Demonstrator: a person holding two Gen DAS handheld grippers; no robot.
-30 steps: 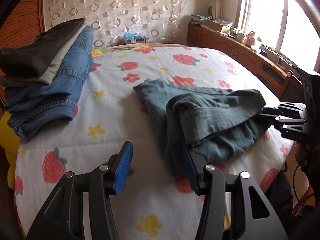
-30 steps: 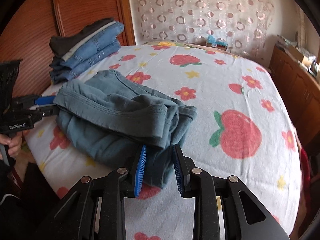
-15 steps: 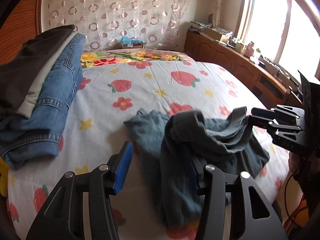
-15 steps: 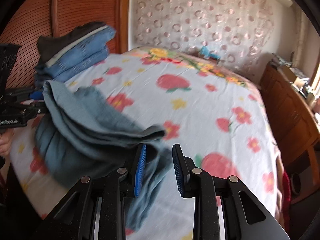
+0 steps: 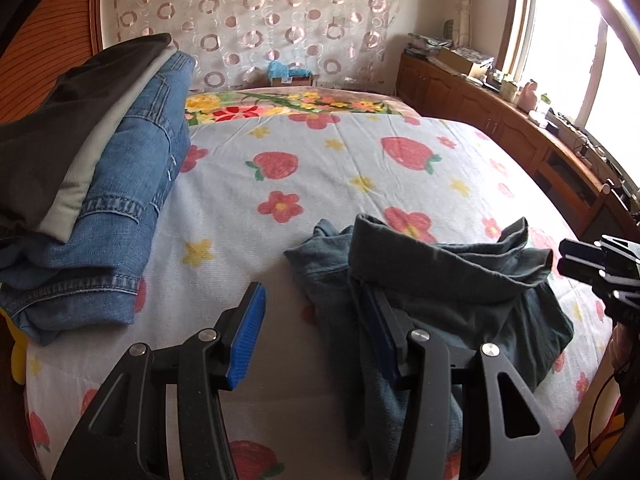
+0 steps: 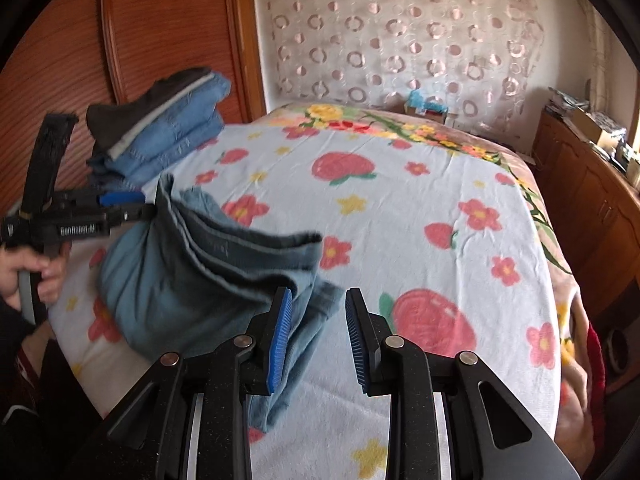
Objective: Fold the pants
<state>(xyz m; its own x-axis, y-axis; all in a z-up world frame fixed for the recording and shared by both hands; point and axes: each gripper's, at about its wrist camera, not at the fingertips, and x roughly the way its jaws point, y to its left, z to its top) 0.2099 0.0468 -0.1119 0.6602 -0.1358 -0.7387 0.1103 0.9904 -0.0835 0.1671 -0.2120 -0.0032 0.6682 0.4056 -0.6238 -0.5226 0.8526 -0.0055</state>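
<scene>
From over the left gripper (image 5: 314, 292), the teal pants (image 5: 440, 280) are no longer the flat bundle that lay on the bed (image 5: 360, 152) a second ago. They have been hoisted and now hang bunched just ahead of and to the right of this gripper. Its jaws stand apart with bare sheet showing between the blue pads, so nothing is pinched. The cloth is draped over the outside of the right-hand finger and hooked there rather than gripped. The stack of folded jeans and dark clothes (image 5: 120, 184) looms closer on this gripper's left than it did. The gripper angles down toward the sheet. Far to the right, the right gripper (image 5: 568, 258) pokes in at the raised corner of the pants, and whether it touches the cloth there I cannot tell.

From over the right gripper the jaws are spread a little, with the printed sheet visible in the gap. The pants sit to its left and hang down past its left finger, blurred, and no cloth shows pressed between the pads. Across the garment, the other gripper's tips meet the waistband edge, and the hand (image 6: 28, 276) below it is wrapped round the handle, held out over the near side of the bed. The right gripper tilts down too, somewhat less steeply.

My guess is the folding itself is about finished and the bundle is being carried toward the stack — but slung over fingers like this, the folds could slump open.
</scene>
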